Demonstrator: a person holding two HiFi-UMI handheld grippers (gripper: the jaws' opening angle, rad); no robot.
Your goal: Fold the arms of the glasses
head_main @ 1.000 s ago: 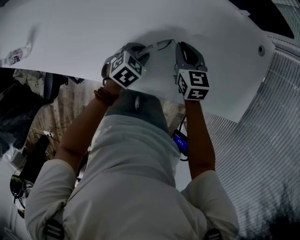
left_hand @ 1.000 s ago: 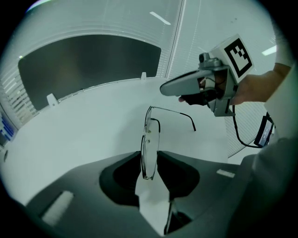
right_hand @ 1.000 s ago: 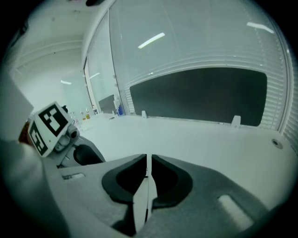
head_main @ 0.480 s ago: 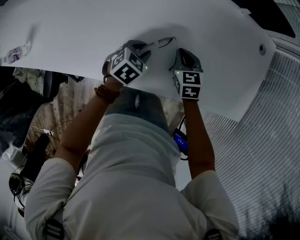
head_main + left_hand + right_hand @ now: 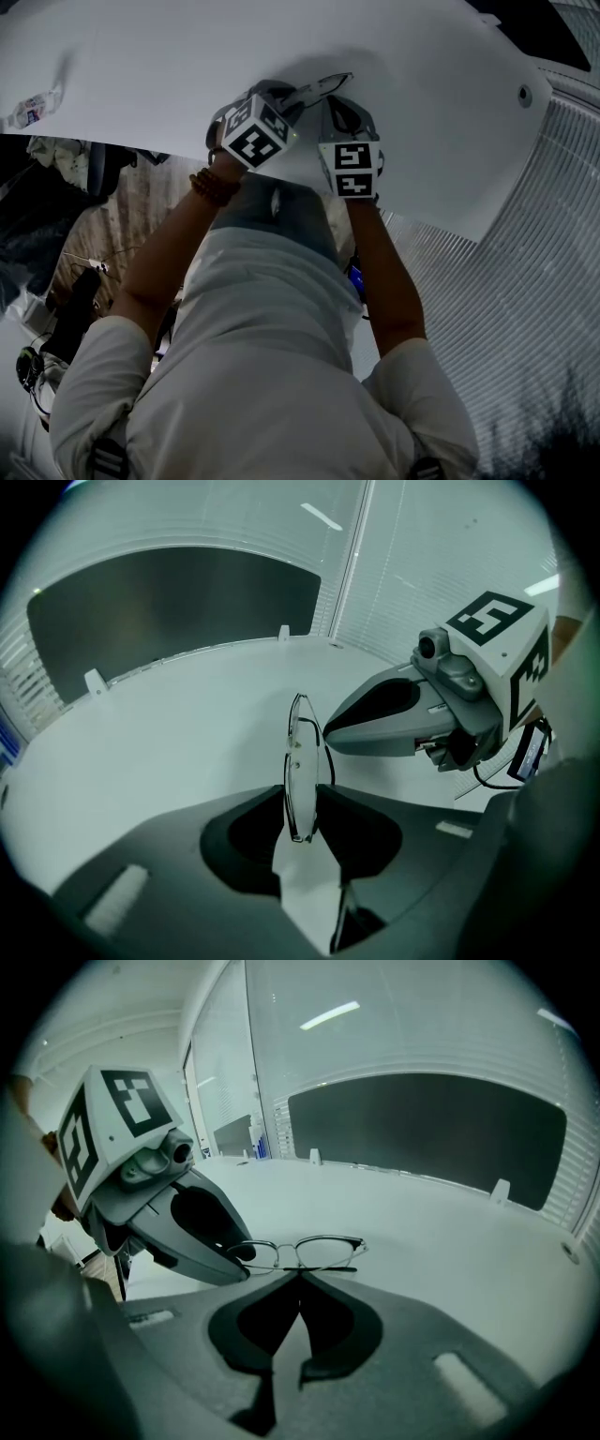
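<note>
Head view: the glasses sit on the white table, near its edge by the person. The left gripper reaches them from 7 o'clock. The right gripper comes in from 5 o'clock, just beside the left.

Left gripper view: the glasses stand edge-on, one lens upright between the jaws. The left gripper pinches that lens and rim from both sides. The right gripper points in from 2 o'clock, its tip touching or almost touching the frame.

Right gripper view: the right gripper has its jaws pressed together. Their joined tip sits right under a thin arm that runs level along the back of the frame. I cannot tell whether the tip nips that arm or only nudges it. The left gripper holds the lens at 9 o'clock.

Handling, as a judgement: a thin wire frame like this is probably very light, springy and easy to bend, and the lenses are slick. Hold at the rim or bridge. Push the arm near its hinge, gently, so nothing twists or slips.
</note>
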